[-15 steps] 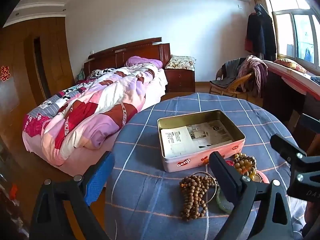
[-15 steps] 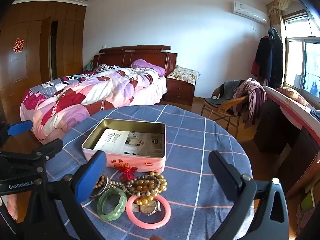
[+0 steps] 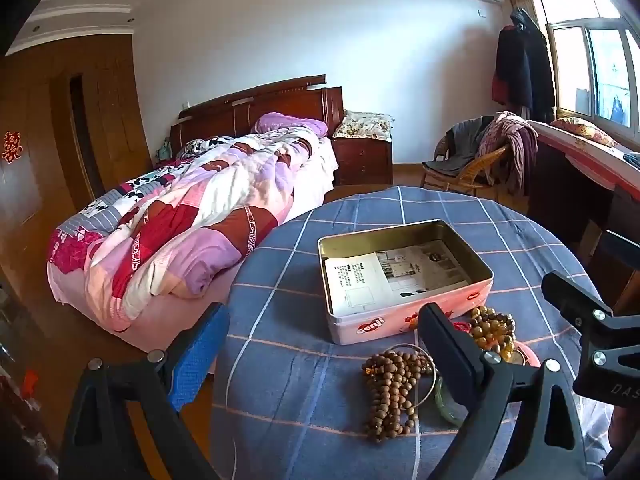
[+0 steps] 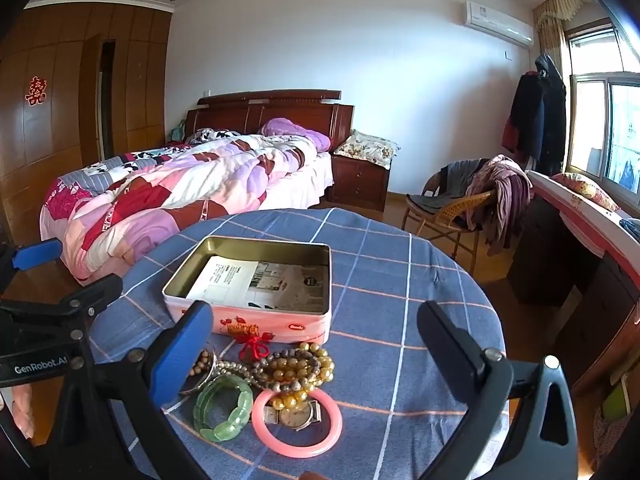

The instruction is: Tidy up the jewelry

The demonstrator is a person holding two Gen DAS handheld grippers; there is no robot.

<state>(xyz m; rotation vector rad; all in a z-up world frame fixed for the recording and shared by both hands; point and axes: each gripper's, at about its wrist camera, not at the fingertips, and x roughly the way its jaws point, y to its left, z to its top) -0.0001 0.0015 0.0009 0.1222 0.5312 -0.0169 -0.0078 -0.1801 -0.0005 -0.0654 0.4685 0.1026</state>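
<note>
An open pink tin (image 3: 408,318) (image 4: 248,312), lined with printed paper, sits on the round table. Jewelry lies heaped in front of it: a brown wooden bead string (image 3: 390,388), yellow-brown beads (image 4: 304,364) (image 3: 490,326), a green bangle (image 4: 222,406), a pink ring bangle (image 4: 298,424) around a wristwatch (image 4: 294,414), and a red knot charm (image 4: 254,342). My left gripper (image 3: 324,344) hovers open above the table's near left, the wooden beads just inside its right finger. Over the pile, my right gripper (image 4: 316,340) is open, holding nothing.
The table wears a blue checked cloth (image 4: 400,280). Beyond it stand a bed with a patchwork quilt (image 4: 180,192), a nightstand (image 4: 360,184) and a wicker chair (image 4: 452,208) draped with clothes. A desk (image 4: 580,240) runs along the right under the window.
</note>
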